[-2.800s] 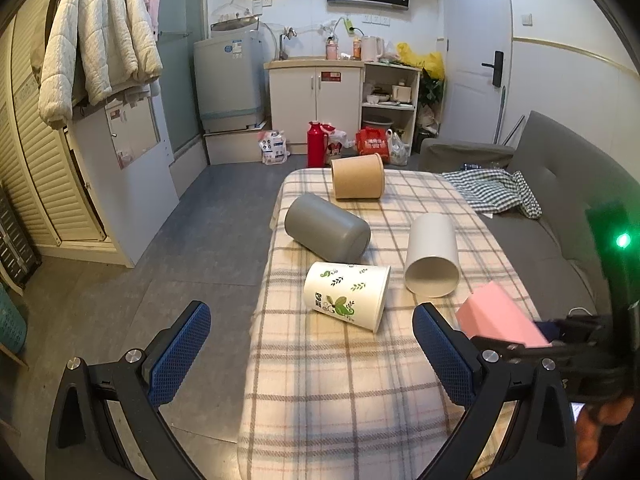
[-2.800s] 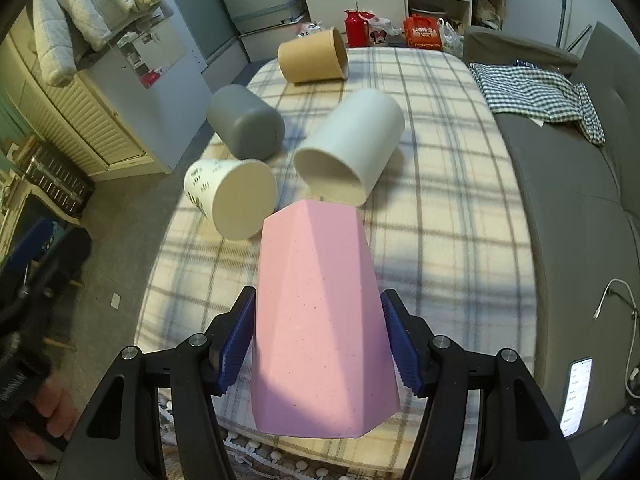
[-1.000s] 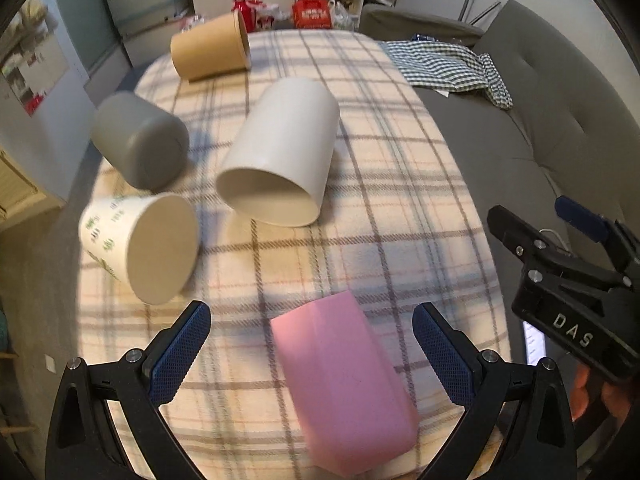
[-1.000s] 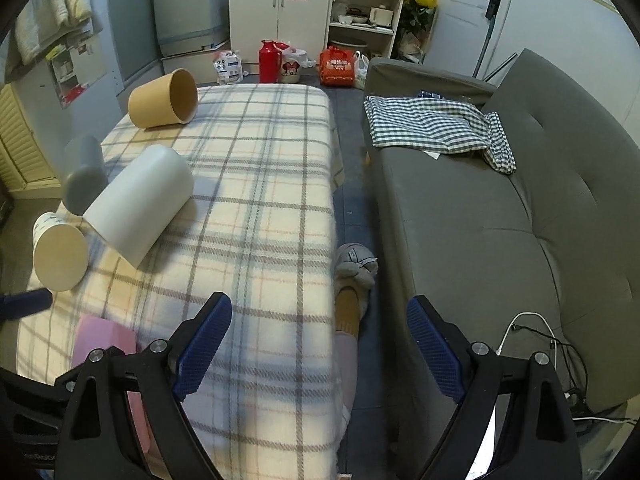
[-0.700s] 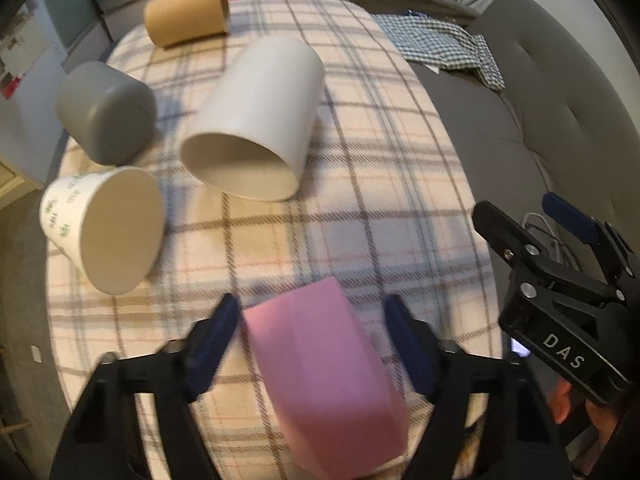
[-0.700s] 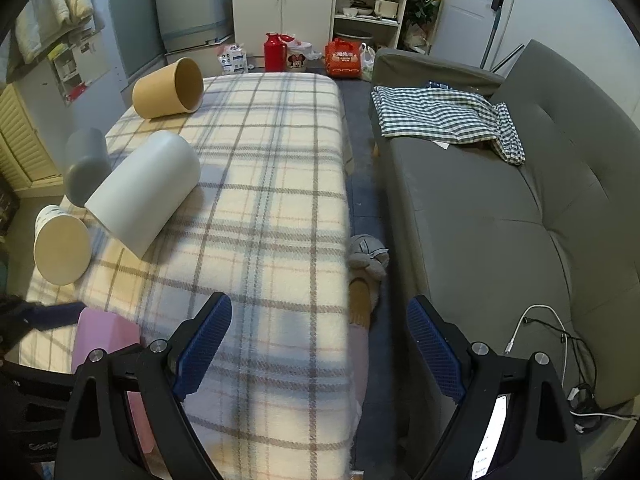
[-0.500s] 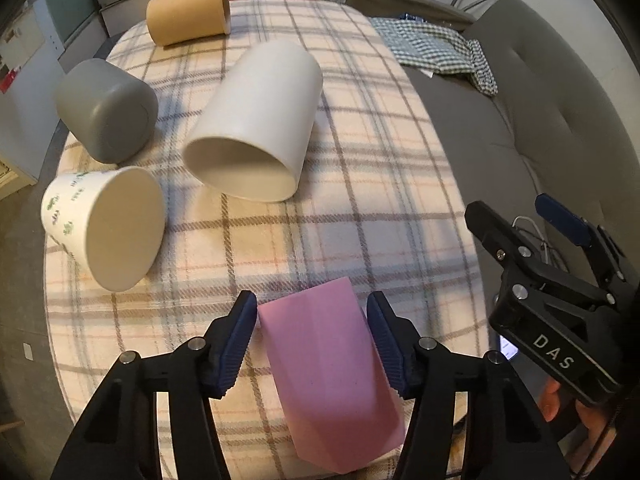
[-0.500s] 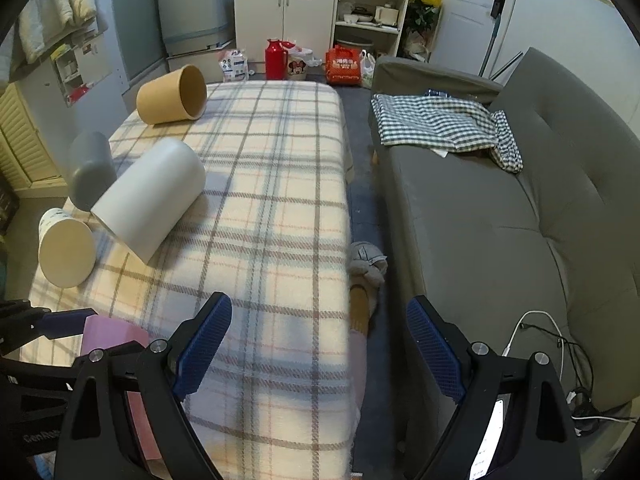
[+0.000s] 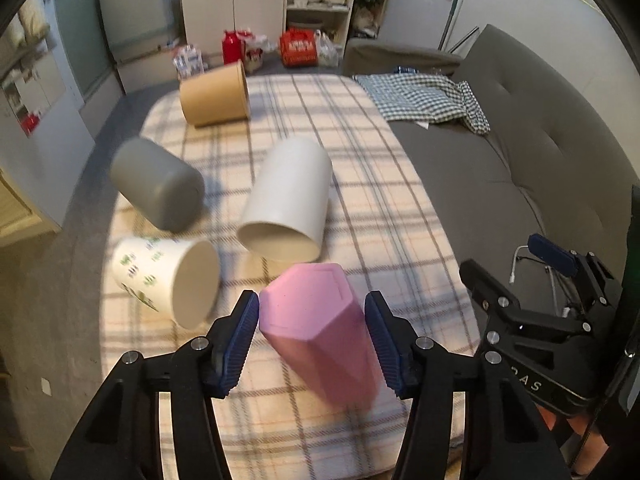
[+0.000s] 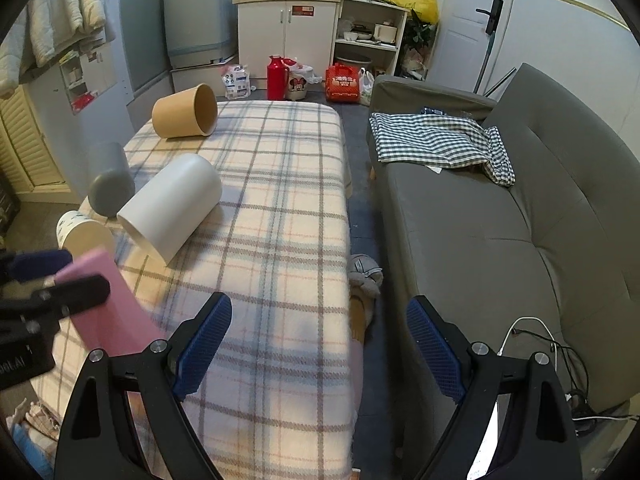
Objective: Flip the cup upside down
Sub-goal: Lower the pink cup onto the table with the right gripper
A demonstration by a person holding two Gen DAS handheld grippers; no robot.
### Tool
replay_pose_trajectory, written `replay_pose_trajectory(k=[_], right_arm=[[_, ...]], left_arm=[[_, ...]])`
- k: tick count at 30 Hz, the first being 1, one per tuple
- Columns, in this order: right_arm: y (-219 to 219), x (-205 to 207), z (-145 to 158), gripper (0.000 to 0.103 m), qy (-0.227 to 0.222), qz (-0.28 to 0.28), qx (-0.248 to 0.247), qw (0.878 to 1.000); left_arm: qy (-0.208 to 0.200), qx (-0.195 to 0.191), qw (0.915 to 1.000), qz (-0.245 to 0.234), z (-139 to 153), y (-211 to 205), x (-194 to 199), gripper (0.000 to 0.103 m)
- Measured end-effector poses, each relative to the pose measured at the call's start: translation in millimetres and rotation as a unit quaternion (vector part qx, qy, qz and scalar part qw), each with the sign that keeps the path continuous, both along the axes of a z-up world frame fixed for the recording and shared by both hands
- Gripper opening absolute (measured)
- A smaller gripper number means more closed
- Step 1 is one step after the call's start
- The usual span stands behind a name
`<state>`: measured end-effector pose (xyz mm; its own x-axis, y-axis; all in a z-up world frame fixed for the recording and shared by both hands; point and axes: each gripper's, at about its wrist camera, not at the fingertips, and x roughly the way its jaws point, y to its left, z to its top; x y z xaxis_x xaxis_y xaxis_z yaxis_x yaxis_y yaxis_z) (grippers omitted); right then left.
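My left gripper (image 9: 316, 320) is shut on the pink faceted cup (image 9: 320, 332) and holds it tilted above the plaid-covered table (image 9: 392, 208), its closed base toward the camera. The cup also shows in the right wrist view (image 10: 108, 304), with the left gripper (image 10: 44, 280) around it at the left edge. My right gripper (image 10: 320, 344) is open and empty over the table's right edge; it also shows in the left wrist view (image 9: 560, 280).
Four cups lie on their sides on the table: white (image 9: 288, 204), grey (image 9: 160, 184), leaf-printed (image 9: 164, 276) and tan (image 9: 214, 94). A grey sofa (image 10: 500, 216) with a checked cloth (image 10: 440, 140) stands right of the table.
My left gripper closed on the pink cup and lifted and tilted it, so its base now shows. My right gripper let go of it earlier and stays open to the right.
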<state>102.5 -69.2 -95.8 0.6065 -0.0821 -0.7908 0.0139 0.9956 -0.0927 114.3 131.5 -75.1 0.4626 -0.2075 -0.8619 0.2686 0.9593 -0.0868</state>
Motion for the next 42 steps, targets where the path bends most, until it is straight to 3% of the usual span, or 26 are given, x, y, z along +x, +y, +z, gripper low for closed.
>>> replay_pose_trajectory(k=[5,20,34,42], right_arm=[[-0.3,-4.8,0.3,0.09,0.0,-0.001,0.001,1.0],[-6.2,-6.7,0.2,0.09,-0.002,-0.011,0.011,1.0],[-7.4,-8.2,1.1,0.09,-0.002,-0.015,0.017,1.0],[-7.3,-16.1,14.5,0.09,-0.016,-0.02,0.016,1.0]], left_arm=[[-0.037,0.019,0.9991,-0.01,6.4,-3.4,-4.0,0.056],[-0.045,0.045,0.9971,-0.041,-6.2,-16.4,-15.1,0.055],[-0.045,0.034,0.9968,-0.058,-3.1,-20.5,-30.2,0.058],[-0.067,0.021,0.9958,-0.059,16.0,-18.7,-37.9,0.06]])
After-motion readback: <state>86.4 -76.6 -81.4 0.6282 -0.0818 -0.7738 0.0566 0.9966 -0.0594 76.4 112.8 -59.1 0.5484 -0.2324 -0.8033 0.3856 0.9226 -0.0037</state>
